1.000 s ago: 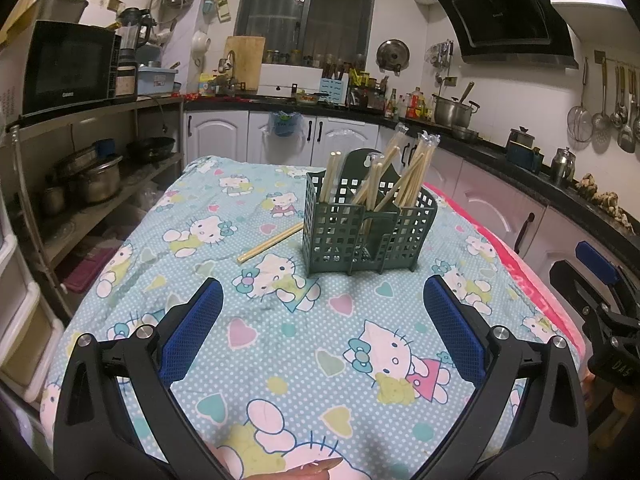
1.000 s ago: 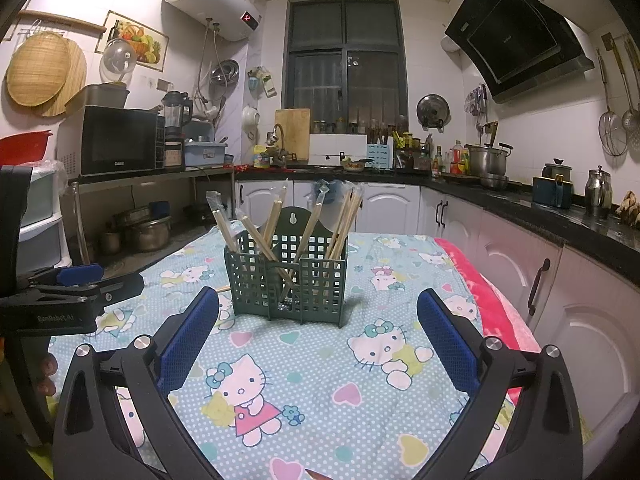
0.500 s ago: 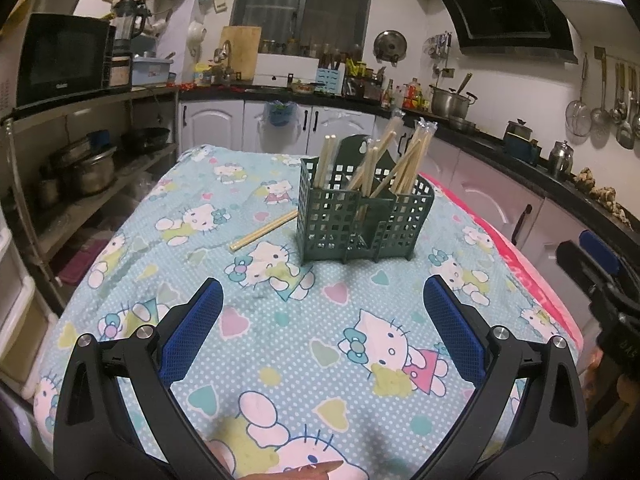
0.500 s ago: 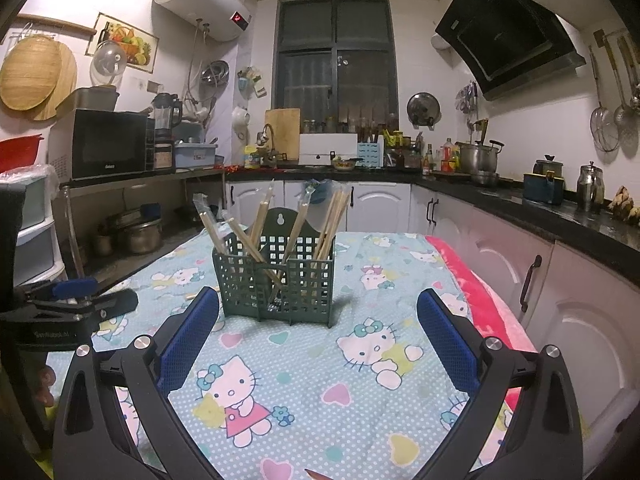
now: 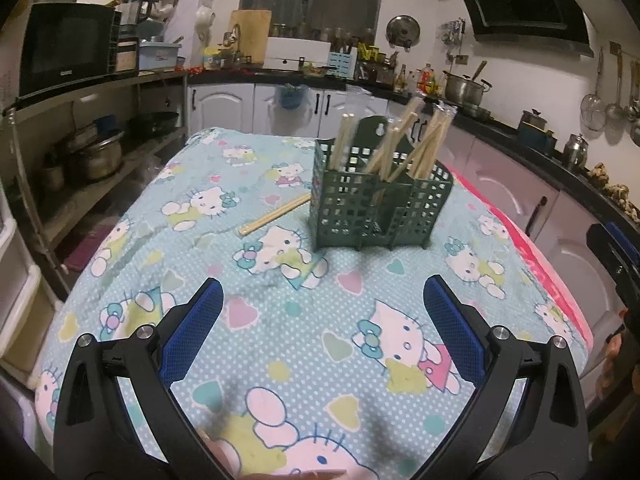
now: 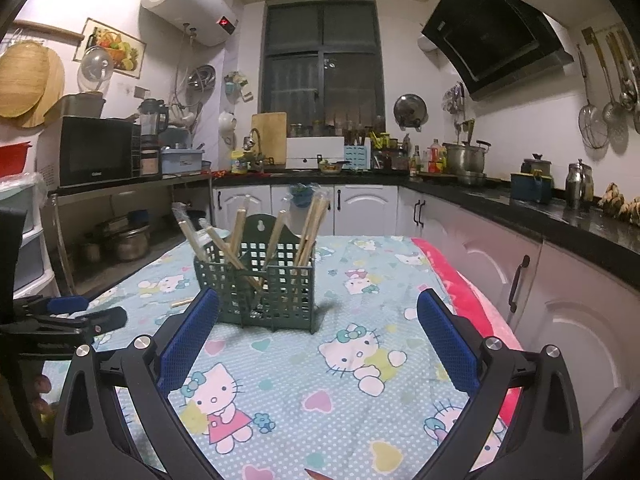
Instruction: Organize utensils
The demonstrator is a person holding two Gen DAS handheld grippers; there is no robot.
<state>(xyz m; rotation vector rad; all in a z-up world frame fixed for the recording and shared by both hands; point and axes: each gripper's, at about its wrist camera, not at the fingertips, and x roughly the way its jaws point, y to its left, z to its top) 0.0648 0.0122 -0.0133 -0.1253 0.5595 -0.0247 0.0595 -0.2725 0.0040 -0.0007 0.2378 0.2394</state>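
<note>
A green lattice utensil holder (image 5: 380, 208) stands on the table with several pairs of wooden chopsticks upright in it; it also shows in the right wrist view (image 6: 260, 280). One loose pair of chopsticks (image 5: 275, 214) lies flat on the cloth left of the holder; its tip shows in the right wrist view (image 6: 182, 303). My left gripper (image 5: 324, 304) is open and empty, near the table's front. My right gripper (image 6: 318, 312) is open and empty, in front of the holder. The left gripper shows at the left edge of the right wrist view (image 6: 68, 316).
The table wears a blue cartoon-cat cloth (image 5: 280, 320) with a red edge (image 6: 460, 292) on the right. A metal shelf with pots (image 5: 92, 152) stands to the left. White cabinets and a black counter (image 6: 520, 208) run behind and to the right.
Both grippers have drawn back and shifted slightly; the holder sits a little farther and lower in both views. Both stay open and empty. The loose chopsticks have not moved.
</note>
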